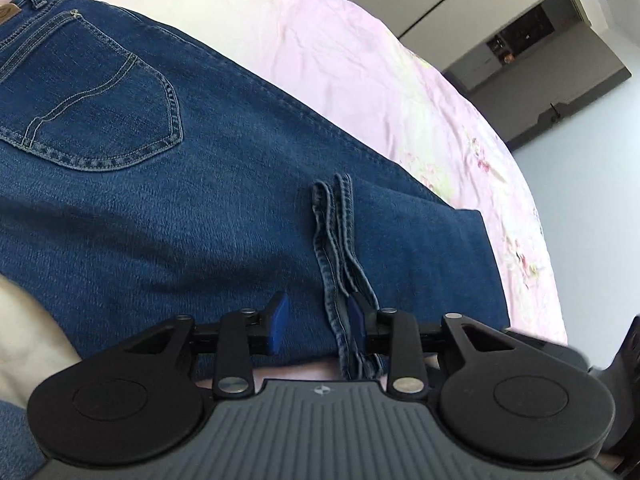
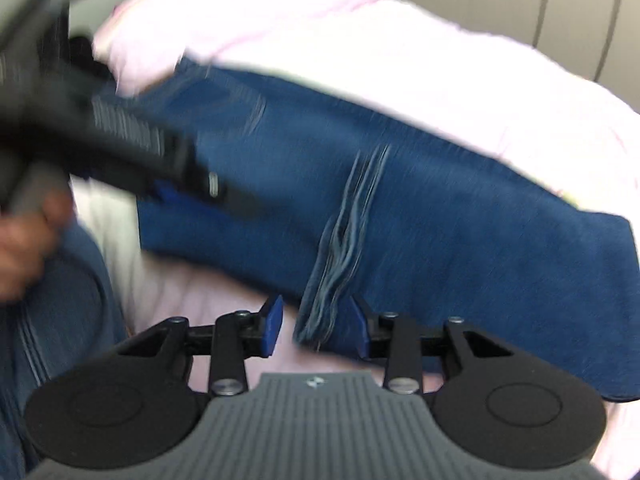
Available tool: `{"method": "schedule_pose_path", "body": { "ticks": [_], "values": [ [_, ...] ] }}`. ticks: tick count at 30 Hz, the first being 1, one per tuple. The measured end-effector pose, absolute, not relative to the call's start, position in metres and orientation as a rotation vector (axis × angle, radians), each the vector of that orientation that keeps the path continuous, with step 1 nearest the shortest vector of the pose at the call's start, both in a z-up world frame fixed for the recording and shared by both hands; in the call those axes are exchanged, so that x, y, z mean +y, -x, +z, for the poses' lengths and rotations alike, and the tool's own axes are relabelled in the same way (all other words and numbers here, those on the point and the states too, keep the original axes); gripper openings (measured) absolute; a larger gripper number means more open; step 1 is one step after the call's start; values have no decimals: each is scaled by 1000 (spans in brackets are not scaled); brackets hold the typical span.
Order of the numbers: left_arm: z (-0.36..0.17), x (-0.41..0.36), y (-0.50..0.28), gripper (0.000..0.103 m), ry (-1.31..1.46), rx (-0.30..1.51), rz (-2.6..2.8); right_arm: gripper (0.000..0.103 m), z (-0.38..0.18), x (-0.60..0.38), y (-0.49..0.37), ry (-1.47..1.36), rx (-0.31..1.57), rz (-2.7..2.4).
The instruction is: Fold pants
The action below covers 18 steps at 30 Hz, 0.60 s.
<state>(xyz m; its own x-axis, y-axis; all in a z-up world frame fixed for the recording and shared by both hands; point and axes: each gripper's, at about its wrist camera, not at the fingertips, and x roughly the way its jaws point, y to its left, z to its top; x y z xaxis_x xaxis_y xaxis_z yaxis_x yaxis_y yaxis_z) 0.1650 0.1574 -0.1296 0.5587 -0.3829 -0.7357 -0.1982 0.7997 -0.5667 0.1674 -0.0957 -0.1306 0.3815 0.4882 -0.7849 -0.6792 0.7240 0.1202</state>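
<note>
Status: fold in progress, est. past the midpoint.

1. Pants (image 1: 168,184) lie on the bed (image 1: 360,52), on a pink sheet. Back pocket (image 1: 92,112) faces up, waistband at the far left in the left wrist view.
2. Leg hems (image 1: 340,240) are laid over the upper leg/seat area. Judged: the 1st crosswise fold (hems toward waist) is down.
3. Left tool (image 1: 318,322): jaws partly apart. Hems sit in the gap against 1 pad; the other pad is clear of the cloth. No clamp.
4. Right tool (image 2: 316,326): jaws partly apart, hem bundle (image 2: 340,272) between them, gap visible on 1 side. No clamp. View blurred, so contact on the other pad can't be confirmed.
5. Left tool also shows, blurred, at upper left in the right wrist view, hand (image 2: 24,248) below it.

Remaining (judged): withdraw both tools, square the edges, possibly 1 more fold to make the bundle compact.
</note>
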Motion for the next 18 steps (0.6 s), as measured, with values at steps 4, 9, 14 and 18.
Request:
{"method": "schedule_pose_path", "body": {
  "ticks": [4, 9, 14, 18],
  "values": [
    [-131, 153, -169, 36, 632, 970, -87, 21, -135, -85, -195, 162, 917, 644],
    [-138, 153, -170, 36, 624, 940, -90, 21, -159, -70, -220, 116, 959, 607],
    [-146, 150, -178, 36, 623, 950, -110, 16, -182, -65, -229, 111, 981, 577],
    [-150, 149, -180, 36, 626, 955, -135, 2, -188, -80, -241, -9, 1012, 569]
  ]
}}
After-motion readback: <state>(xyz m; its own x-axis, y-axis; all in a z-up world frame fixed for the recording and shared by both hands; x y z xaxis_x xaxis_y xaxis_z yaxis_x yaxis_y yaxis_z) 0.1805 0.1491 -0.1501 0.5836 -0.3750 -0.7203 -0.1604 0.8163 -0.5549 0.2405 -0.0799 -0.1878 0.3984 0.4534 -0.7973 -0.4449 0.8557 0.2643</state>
